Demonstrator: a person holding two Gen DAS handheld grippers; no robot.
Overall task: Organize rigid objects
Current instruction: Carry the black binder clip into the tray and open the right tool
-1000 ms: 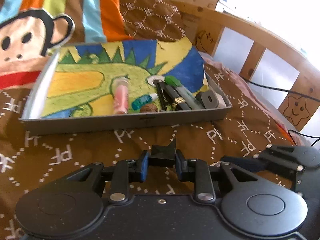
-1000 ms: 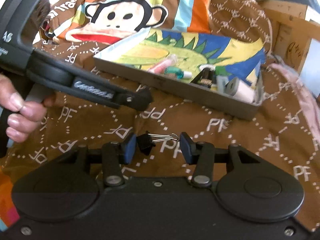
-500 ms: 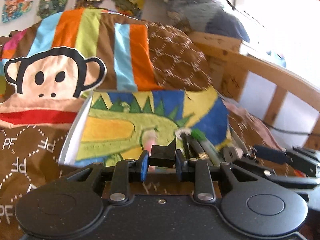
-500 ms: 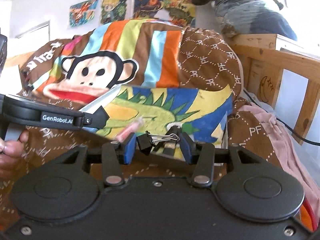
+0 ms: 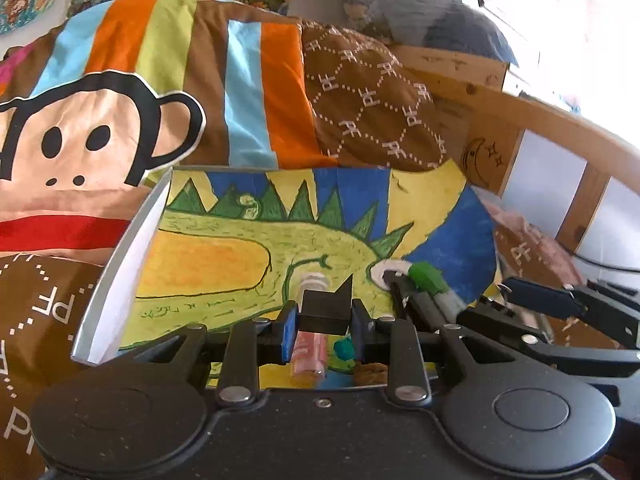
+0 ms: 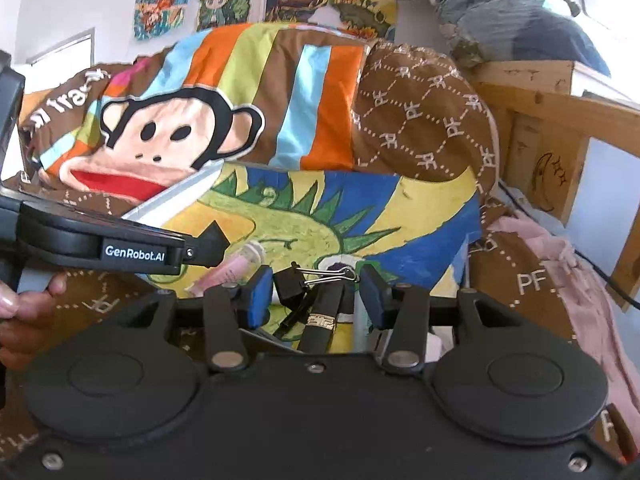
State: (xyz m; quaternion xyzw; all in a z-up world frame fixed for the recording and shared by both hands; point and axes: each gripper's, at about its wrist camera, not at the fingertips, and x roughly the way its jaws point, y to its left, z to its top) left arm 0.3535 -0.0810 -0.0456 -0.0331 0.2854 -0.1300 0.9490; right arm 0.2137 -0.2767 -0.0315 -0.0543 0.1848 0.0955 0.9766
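Observation:
A grey tray lined with a dinosaur drawing rests on the bed. My left gripper hangs over its near edge, shut on a small angular black piece. Below it in the tray lie a pink tube, a teal item and a green-capped marker. My right gripper is shut lengthwise on a black binder clip above the tray's near right part, over a black pen. The left gripper shows at the left there, held by a hand.
A monkey-print pillow and a brown patterned pillow lean behind the tray. A wooden bed rail runs along the right, with pink cloth and a black cable beside it. Brown bedding surrounds the tray.
Both grippers rose from the bedding in front of the tray and moved forward over its near edge, each carrying its object. The binder clip left the bed.

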